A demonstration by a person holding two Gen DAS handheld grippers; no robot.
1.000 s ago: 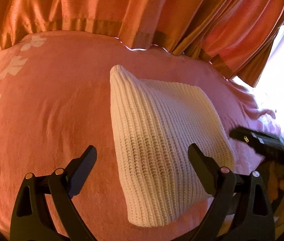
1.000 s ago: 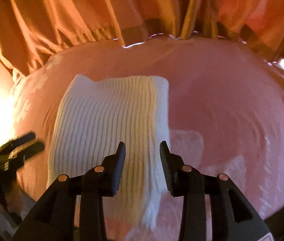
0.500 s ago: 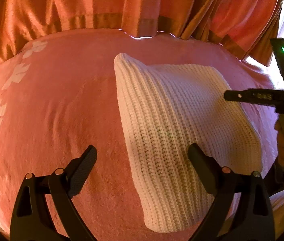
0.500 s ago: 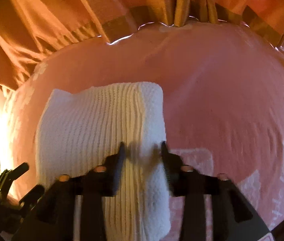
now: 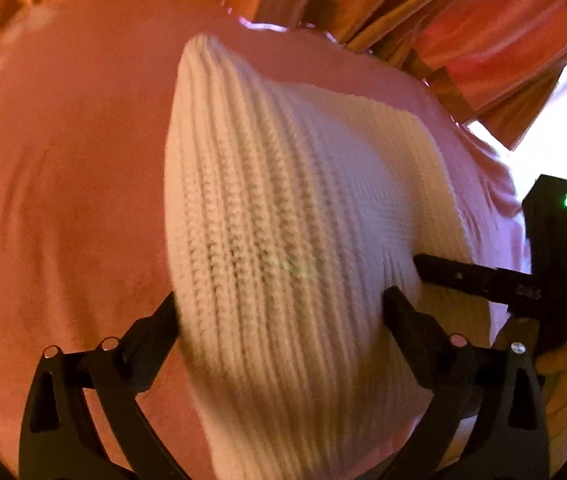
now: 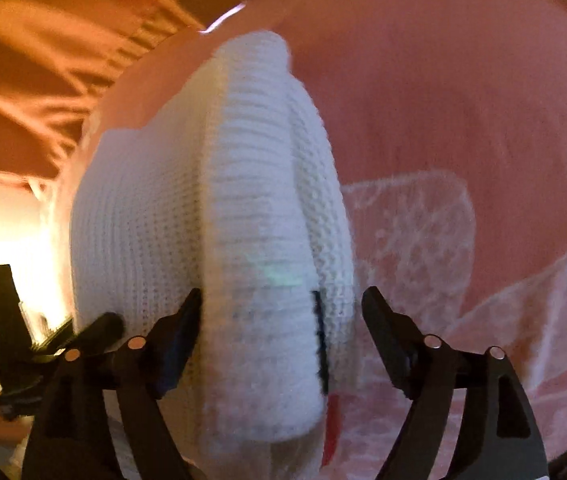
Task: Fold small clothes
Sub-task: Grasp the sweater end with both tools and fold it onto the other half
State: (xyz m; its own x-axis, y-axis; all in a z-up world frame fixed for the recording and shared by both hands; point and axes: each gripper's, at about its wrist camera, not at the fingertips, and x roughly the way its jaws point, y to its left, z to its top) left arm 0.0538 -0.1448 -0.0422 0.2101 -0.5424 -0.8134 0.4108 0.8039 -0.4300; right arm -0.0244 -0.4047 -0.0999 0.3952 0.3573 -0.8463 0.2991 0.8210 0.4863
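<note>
A: Both grippers spread wide astride white knit garment [image 5: 283,248], left gripper [image 5: 279,312], right gripper [image 6: 283,308].
B: Lying on pink bedspread [image 5: 63,200], long axis running toward orange curtain [image 5: 483,20]

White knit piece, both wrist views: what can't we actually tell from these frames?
- White knit garment: its near end is cut off by the bottom edge in the left wrist view, and motion blur softens it.
- Right gripper: open, but whether its fingers touch the knit is lost to blur.
- Left gripper: open astride the knit; contact unclear.
- Pink bedspread under the garment: hidden.
</note>
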